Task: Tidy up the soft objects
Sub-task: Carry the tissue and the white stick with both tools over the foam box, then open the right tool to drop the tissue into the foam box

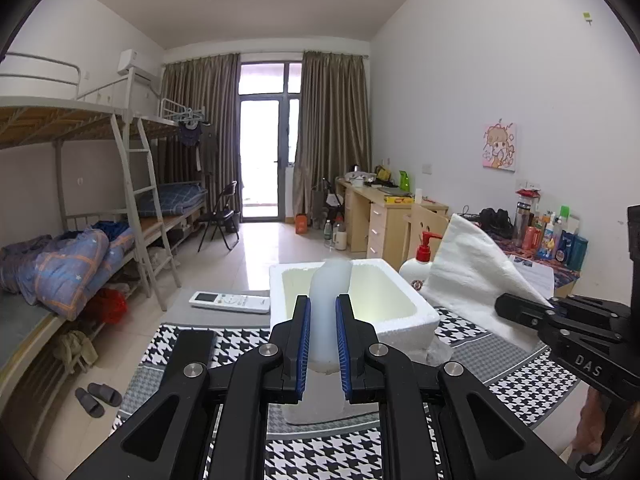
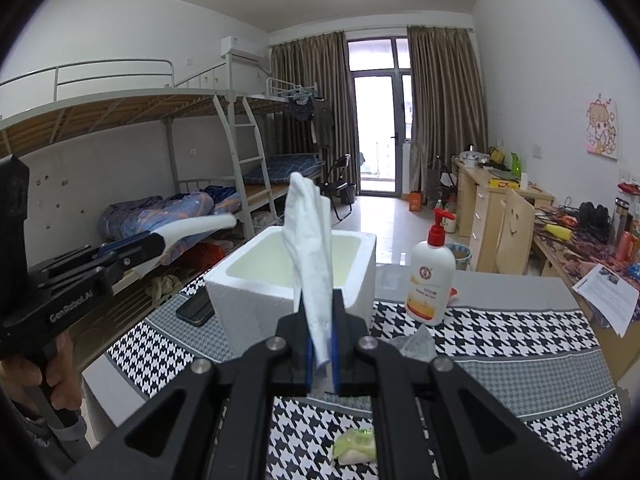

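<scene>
Left tongs (image 1: 323,344) pinch a white foam strip (image 1: 329,300); right tongs (image 2: 321,354) clamp a white cloth (image 2: 310,248), both centre frame before the foam box (image 2: 256,280).

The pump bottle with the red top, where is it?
In the right wrist view, the bottle stands on the table, just right of the foam box.

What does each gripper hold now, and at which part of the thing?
The left gripper pinches a white foam strip near its lower end. The right gripper is shut on a white cloth at its bottom edge.
</scene>
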A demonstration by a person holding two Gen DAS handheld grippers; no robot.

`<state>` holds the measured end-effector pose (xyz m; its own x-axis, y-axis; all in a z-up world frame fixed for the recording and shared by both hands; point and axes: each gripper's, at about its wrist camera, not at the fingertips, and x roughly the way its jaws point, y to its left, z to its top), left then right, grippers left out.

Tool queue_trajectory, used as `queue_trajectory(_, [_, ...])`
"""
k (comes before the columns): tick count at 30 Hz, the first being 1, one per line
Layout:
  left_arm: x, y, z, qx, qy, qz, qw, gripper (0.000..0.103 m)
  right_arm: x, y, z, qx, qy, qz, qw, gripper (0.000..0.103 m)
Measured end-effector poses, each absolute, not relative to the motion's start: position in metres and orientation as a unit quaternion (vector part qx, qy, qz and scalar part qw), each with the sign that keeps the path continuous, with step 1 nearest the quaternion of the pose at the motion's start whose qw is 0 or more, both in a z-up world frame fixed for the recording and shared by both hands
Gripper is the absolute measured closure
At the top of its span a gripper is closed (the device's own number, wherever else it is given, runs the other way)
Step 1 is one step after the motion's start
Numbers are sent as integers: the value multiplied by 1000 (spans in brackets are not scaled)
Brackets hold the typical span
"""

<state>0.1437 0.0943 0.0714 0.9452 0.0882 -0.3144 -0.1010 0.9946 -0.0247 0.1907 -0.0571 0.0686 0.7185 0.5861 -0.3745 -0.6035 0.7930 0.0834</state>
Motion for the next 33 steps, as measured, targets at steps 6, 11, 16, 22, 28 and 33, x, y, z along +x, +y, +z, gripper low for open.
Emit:
queue_trajectory(6, [155,103,76,-17,152,48,987,89,201,-48,73,-26,192,319,928,94])
queue_trajectory(11, [165,107,76,-15,153,50,987,89,216,-40,72,-27,199,318,927,94])
queue_trajectory(16, [179,113,75,-15,157,48,986,89,231,-32,69,-25,211,314,925,94])
queue_trajectory(22, [204,118,70,-13,167,38,985,89,251,-26,66,-28,225,304,925,94])
queue_trajectory(28, [221,124,63,-10,175,30,984,89,268,-18,61,-29,241,297,924,94])
queue_trajectory(33, [223,133,62,-13,178,32,983,89,272,-8,58,-35,248,297,921,94])
